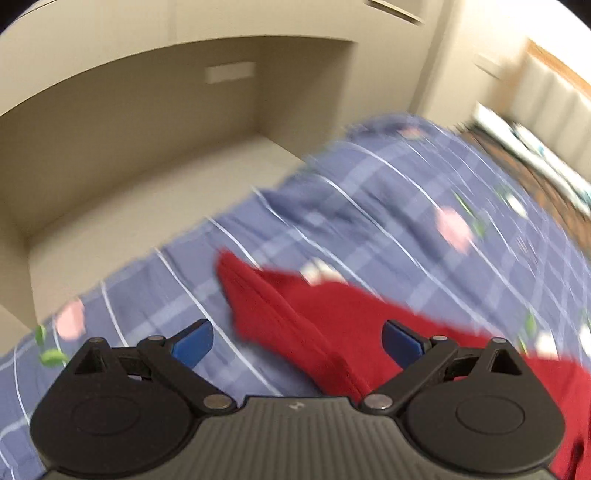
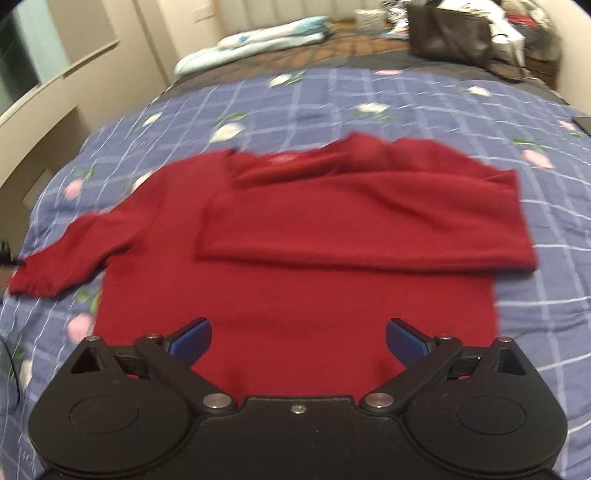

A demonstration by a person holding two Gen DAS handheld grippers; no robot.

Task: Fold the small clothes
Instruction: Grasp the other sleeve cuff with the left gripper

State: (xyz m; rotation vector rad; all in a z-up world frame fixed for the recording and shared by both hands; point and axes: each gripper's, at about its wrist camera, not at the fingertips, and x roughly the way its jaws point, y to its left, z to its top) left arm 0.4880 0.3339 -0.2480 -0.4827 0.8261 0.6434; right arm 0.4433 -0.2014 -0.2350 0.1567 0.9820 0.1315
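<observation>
Item one: a dark red knitted long-sleeved sweater (image 2: 295, 236), spread flat on a blue checked bedspread with pink and white flowers (image 2: 406, 99). I judge its right sleeve already folded across the chest, since a doubled band of cloth lies over the body below the collar; the left sleeve (image 2: 62, 254) stretches out to the sweater's left, unfolded, and is probably next. Inside the collar I see a pale label patch, too blurred to read. My right gripper (image 2: 298, 341) hangs above the sweater's hem, blue pads (image 2: 192, 338) spread wide, gripping nothing. My left gripper (image 1: 297, 341) hovers over the sweater's outstretched sleeve, likewise released and empty, placed, I judge, to take that sleeve. Beyond the sweater's collar: a pale blue folded blanket (image 2: 255, 40) and a dark brown bag (image 2: 450, 35) at the bed's far end. To the sweater's left, a beige recessed wall niche (image 1: 155, 122). No legible writing anywhere.
</observation>
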